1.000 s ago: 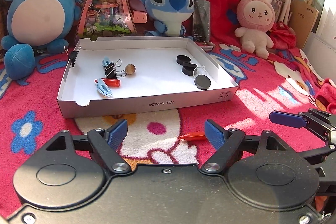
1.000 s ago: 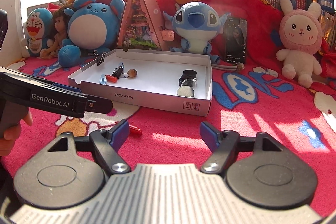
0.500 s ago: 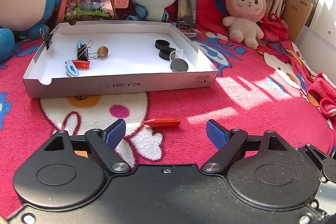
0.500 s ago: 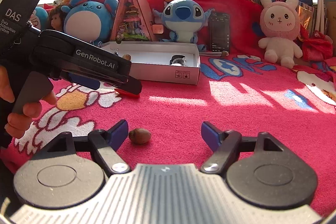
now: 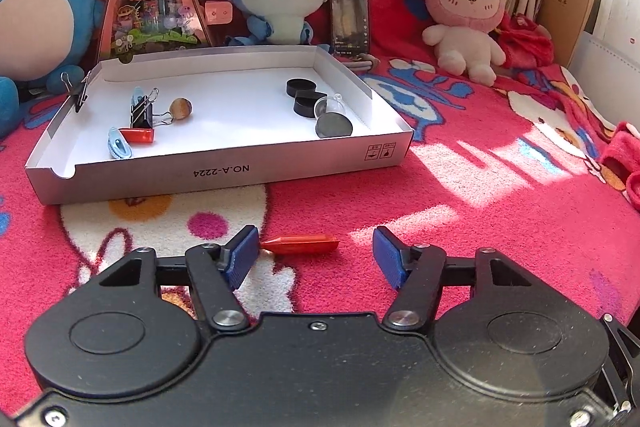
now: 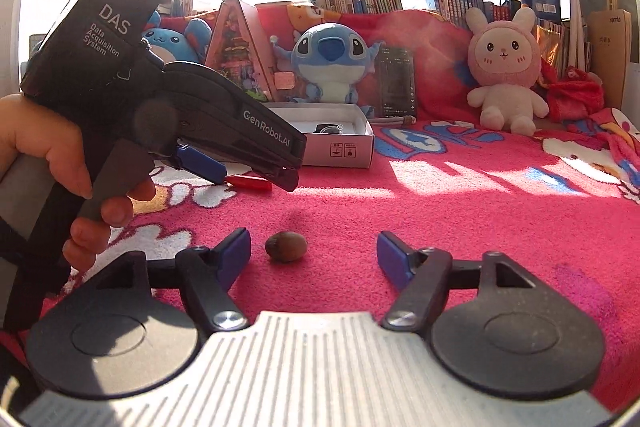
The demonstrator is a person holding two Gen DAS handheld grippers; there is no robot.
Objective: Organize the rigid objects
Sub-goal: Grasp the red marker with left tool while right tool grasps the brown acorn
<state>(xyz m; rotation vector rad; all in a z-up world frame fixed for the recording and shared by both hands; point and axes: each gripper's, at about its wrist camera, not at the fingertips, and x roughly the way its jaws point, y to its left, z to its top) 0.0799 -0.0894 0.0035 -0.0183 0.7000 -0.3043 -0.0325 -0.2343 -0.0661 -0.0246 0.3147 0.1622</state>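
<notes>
The left gripper [image 5: 314, 253] has its 2 blue fingers [image 5: 242, 255] apart, the jaws having just been closing, with a red pointed piece [image 5: 300, 244] lying on the pink blanket [image 5: 500, 227] between them; its tip is right at the left pad, while the right pad stands clear of it. The right gripper [image 6: 314, 253] also has its fingers [image 6: 236, 255] spread, jaws likewise just narrowing, and a brown nut-like ball [image 6: 286, 246] sits on the blanket between them, nearer the left pad, touched by neither. In the right wrist view a hand [image 6: 60, 163] grips the left gripper's black handle.

Beyond the red piece stands a shallow white box [image 5: 224, 173]. Its left part holds a black binder clip [image 5: 142, 111], a brown ball [image 5: 181, 108], a red piece [image 5: 138, 135] and a light blue clip [image 5: 119, 149]. Its right part holds 2 black discs [image 5: 304, 95], a clear dome [image 5: 330, 105] and a grey disc [image 5: 334, 127]. Another binder clip [image 5: 78, 93] is fastened to the box's left wall.
</notes>
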